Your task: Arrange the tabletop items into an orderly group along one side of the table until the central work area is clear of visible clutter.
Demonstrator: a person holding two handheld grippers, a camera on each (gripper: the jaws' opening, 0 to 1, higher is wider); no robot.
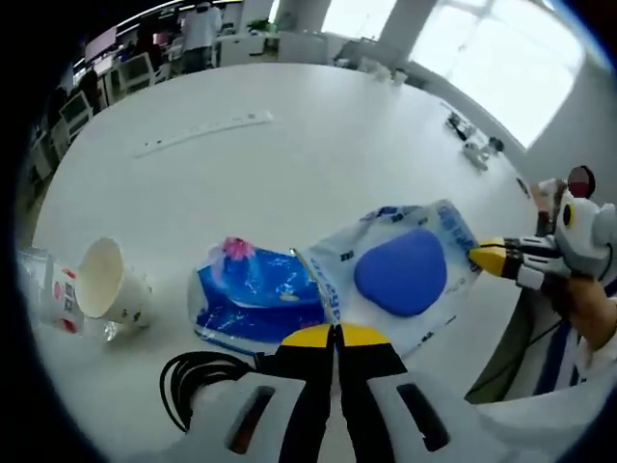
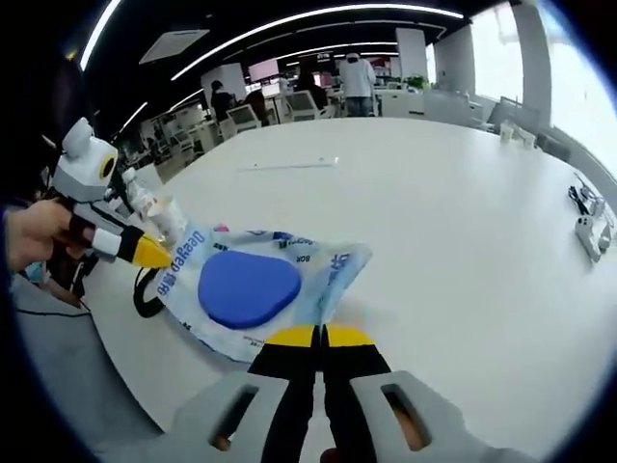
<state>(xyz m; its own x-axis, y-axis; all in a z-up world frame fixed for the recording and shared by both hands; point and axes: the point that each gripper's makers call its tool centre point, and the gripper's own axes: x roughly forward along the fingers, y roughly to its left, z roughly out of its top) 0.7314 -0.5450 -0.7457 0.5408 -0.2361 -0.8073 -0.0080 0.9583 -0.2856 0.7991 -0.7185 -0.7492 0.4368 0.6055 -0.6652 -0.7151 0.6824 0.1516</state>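
A clear plastic packet with blue print (image 1: pixel 400 265) (image 2: pixel 255 289), holding a rounded blue pad (image 1: pixel 401 271) (image 2: pixel 248 286), lies spread on the white table (image 1: pixel 289 164) (image 2: pixel 434 212) and is held at two opposite edges. In the left gripper view the left gripper (image 1: pixel 335 335) has its yellow-tipped jaws pressed together on the packet's near edge, and the right gripper (image 1: pixel 492 257) comes in from the right of that view, its yellow tips clenched on the packet's far edge, with a person's hand (image 1: pixel 588 309) behind it. The right gripper view shows the same from the other end: the right gripper (image 2: pixel 318 335) nips the packet's near edge with its jaws closed, and the left gripper (image 2: pixel 149 253) pinches the far edge, a hand (image 2: pixel 39 231) wrapped around its body.

Just beside the packet, touching or slightly overlapping its edge (the contact is hard to make out), sits a smaller blue wipes pack (image 1: pixel 253 299) with a pink patch on top. Farther from the packet on that same side, a white paper cup (image 1: pixel 108 285) with red print lies tipped over, its mouth facing the camera, next to a clear plastic piece (image 1: pixel 39 280). A coil of black cable (image 1: pixel 198 381) (image 2: pixel 145 289) rests near the blue pack, close to the left gripper.

Well away from the packet, across the table, lies a long white power strip (image 1: pixel 204 132) (image 2: pixel 289 164). Small dark and white items (image 1: pixel 472 140) (image 2: pixel 588 217) sit near the table's far edge. Beyond the table are office desks and chairs, and people in white coats (image 1: pixel 201 29) (image 2: pixel 357 77) stand in the background.
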